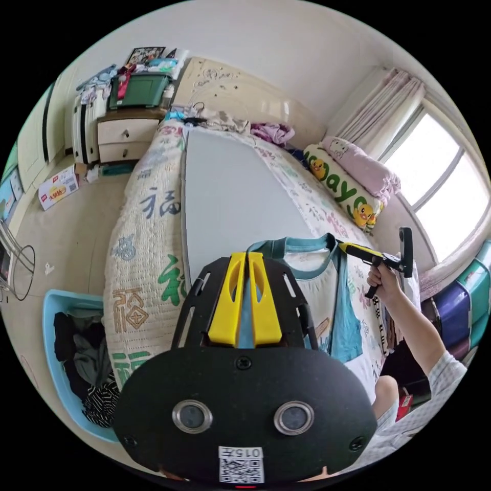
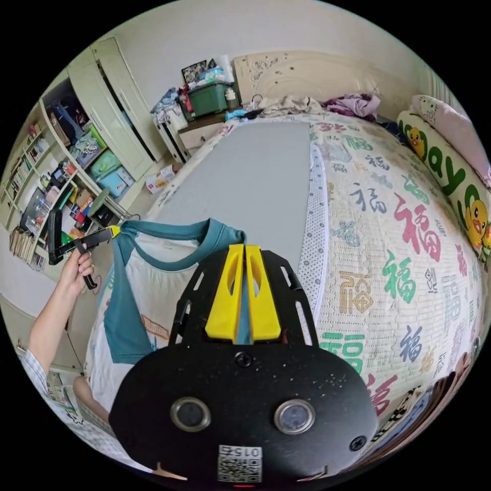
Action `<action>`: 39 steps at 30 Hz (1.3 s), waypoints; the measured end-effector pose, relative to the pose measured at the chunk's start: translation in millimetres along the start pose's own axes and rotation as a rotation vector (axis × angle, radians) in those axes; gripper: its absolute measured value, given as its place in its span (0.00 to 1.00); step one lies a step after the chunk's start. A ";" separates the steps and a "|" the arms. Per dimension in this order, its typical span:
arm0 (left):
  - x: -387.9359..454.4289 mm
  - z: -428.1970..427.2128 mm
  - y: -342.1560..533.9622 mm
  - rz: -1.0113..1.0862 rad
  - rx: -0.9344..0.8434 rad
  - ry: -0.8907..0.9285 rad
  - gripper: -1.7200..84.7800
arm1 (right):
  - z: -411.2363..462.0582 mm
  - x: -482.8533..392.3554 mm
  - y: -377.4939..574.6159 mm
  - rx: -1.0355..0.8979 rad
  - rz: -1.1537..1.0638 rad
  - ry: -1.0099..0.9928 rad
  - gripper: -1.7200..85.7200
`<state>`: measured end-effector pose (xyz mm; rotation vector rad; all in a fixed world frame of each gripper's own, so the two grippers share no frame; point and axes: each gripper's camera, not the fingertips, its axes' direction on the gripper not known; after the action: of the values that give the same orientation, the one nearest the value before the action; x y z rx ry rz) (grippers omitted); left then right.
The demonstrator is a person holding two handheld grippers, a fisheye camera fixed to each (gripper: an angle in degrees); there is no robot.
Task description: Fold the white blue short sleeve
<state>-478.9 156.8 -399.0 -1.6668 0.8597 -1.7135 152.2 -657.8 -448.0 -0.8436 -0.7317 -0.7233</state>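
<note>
While the bed (image 1: 148, 204) is spreading across both views under its quilt printed with coloured characters, a grey board (image 1: 230, 194) is lying flat along its top. The white blue short sleeve (image 1: 327, 302) is hanging over the near edge of the bed, stretched by its two shoulders, its teal collar reaching the board's near end. The left gripper (image 1: 247, 255) is pinching teal fabric at one shoulder, its yellow jaws pressing almost together on the cloth. The right gripper (image 2: 243, 249) is clamping the other shoulder in the same way, jaws nearly closed on it. Beside the bed, a blue basket (image 1: 51, 327) is sitting on the floor, holding dark clothes.
</note>
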 end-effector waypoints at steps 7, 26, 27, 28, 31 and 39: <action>65.1 -133.6 65.0 0.171 0.117 0.085 0.01 | -122.0 -65.8 80.7 0.136 -0.151 -0.122 0.01; 119.0 -229.7 411.8 -0.062 -0.183 0.115 0.08 | -108.4 -164.1 446.7 -0.163 -0.050 -0.182 0.08; 119.3 -231.4 411.3 -0.073 -0.176 0.121 0.08 | -103.1 -172.0 448.8 -0.160 -0.058 -0.209 0.08; 121.1 -232.1 410.7 -0.096 -0.161 0.136 0.09 | -94.5 -182.4 451.9 -0.165 -0.073 -0.210 0.08; 132.9 -216.2 408.3 -0.141 -0.172 0.132 0.09 | -62.6 -210.8 460.9 -0.224 -0.108 -0.174 0.08; 155.2 -163.6 408.9 -0.178 -0.245 -0.106 0.09 | -4.5 -227.8 489.8 -0.317 -0.041 -0.077 0.07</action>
<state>-658.1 -209.7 -626.3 -2.0315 0.9247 -1.6705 418.2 -372.4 -821.6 -1.1521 -0.7145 -0.8605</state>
